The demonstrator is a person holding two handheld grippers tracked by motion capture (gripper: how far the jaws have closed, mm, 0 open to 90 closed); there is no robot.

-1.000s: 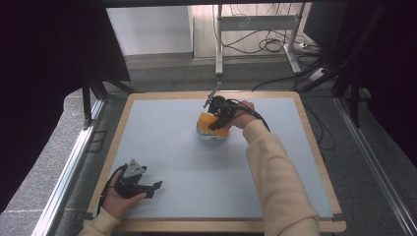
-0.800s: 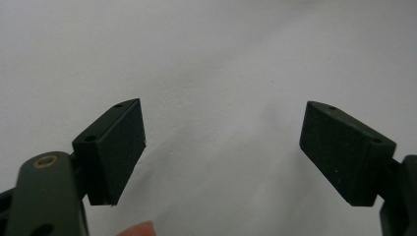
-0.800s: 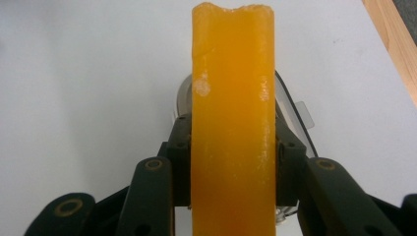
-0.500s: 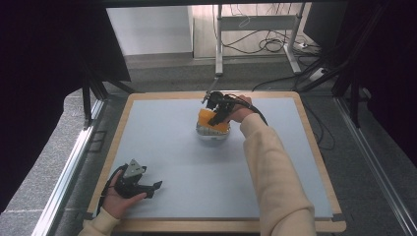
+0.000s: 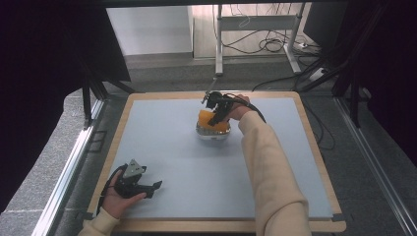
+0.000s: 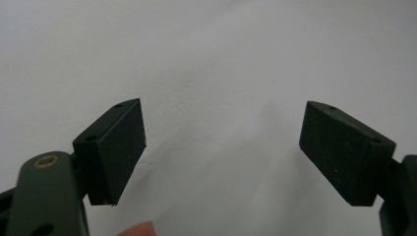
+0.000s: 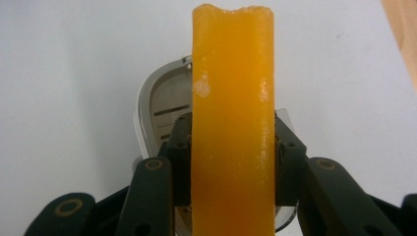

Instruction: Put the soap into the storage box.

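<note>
My right gripper (image 5: 217,114) is shut on an orange slab (image 5: 208,119), holding it over a shiny metal dish (image 5: 212,134) at the far middle of the table. In the right gripper view the orange slab (image 7: 231,98) stands edge-on and upright, with the pads of my right gripper (image 7: 231,152) pressing on both its sides. The metal dish (image 7: 160,103), with slots in its bottom, lies just behind and below it. My left gripper (image 5: 155,187) rests at the front left in a hand. In its own view my left gripper (image 6: 221,147) is open with nothing between its jaws.
A pale blue-grey mat (image 5: 196,172) with a wooden border (image 5: 319,162) covers the table. Behind the table's far edge stand metal frame legs (image 5: 218,44) and loose cables (image 5: 275,44) on the floor. A dark frame stands on both sides.
My right gripper has shifted a little and sunk toward the metal dish with the orange slab still in it. The left gripper has stayed where it was.
</note>
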